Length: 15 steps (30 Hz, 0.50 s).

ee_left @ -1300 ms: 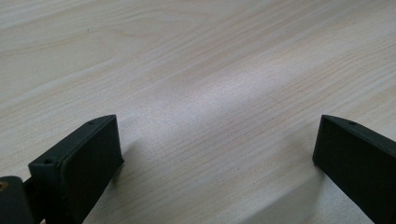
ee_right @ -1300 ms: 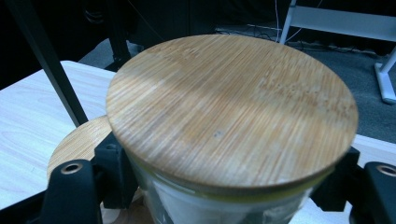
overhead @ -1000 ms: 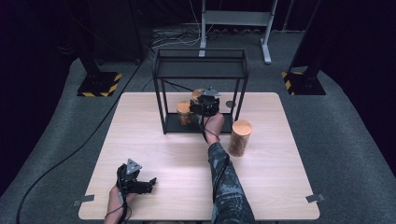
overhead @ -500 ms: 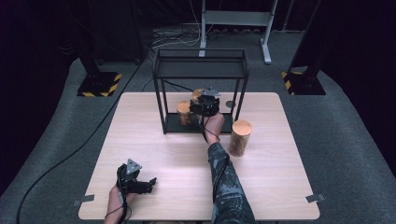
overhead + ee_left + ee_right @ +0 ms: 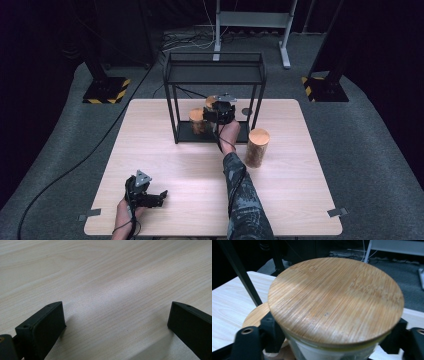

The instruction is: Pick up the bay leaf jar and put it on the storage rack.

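At a pale wooden table (image 5: 165,150), a person's right gripper (image 5: 220,113) reaches into the lower level of a black metal two-tier shelf frame (image 5: 215,75) standing at the table's far side. In the right gripper view its jaws press against both sides of a glass jar with a round bamboo lid (image 5: 335,300), just below the lid's rim, and the edge of a second bamboo-lidded jar (image 5: 255,315) peeks out low behind it on the left. In the high view that second jar (image 5: 196,120) sits on the frame's bottom shelf just beside the held one. A third jar with a bamboo lid (image 5: 257,146) stands on the table outside the frame, near its right front leg. The left gripper (image 5: 150,197) rests near the table's front-left edge, its jaws spread wide over bare wood (image 5: 112,290).
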Tool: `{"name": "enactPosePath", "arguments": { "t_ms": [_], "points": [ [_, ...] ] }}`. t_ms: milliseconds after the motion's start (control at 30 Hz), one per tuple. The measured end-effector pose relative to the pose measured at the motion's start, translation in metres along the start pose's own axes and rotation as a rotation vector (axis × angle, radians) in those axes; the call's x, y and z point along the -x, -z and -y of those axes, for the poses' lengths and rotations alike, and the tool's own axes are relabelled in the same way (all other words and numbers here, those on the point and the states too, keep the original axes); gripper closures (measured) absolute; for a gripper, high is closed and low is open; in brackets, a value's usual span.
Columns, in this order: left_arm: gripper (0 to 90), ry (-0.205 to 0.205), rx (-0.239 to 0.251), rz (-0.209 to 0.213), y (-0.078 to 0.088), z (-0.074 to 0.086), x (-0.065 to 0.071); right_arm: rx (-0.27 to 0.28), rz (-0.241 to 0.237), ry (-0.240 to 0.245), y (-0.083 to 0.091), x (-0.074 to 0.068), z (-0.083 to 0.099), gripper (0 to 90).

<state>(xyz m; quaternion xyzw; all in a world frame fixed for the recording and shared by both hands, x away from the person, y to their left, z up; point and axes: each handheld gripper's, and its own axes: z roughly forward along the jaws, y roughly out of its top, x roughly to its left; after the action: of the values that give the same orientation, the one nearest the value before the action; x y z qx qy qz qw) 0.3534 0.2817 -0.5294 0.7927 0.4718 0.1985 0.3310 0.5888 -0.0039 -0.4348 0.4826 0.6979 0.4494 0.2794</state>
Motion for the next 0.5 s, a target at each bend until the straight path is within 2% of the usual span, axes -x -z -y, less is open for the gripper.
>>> {"name": "enactPosePath", "arguments": {
  "t_ms": [33,100,233,500],
  "points": [
    [0.6,0.0,0.0,0.0,0.0,0.0,0.0,-0.013,0.005,-0.013,0.0,0.0,-0.001,14.4],
    [0.6,0.0,0.0,0.0,0.0,0.0,0.0,-0.031,-0.027,-0.055,0.0,0.0,-0.002,9.3],
    [0.6,0.002,0.0,0.001,0.0,0.0,0.0,-0.063,-0.044,-0.073,0.004,-0.003,-0.004,2.7],
    [0.5,-0.001,-0.003,0.001,0.0,0.0,0.0,-0.094,-0.066,-0.102,0.019,-0.005,-0.001,0.2]
  ]
}}
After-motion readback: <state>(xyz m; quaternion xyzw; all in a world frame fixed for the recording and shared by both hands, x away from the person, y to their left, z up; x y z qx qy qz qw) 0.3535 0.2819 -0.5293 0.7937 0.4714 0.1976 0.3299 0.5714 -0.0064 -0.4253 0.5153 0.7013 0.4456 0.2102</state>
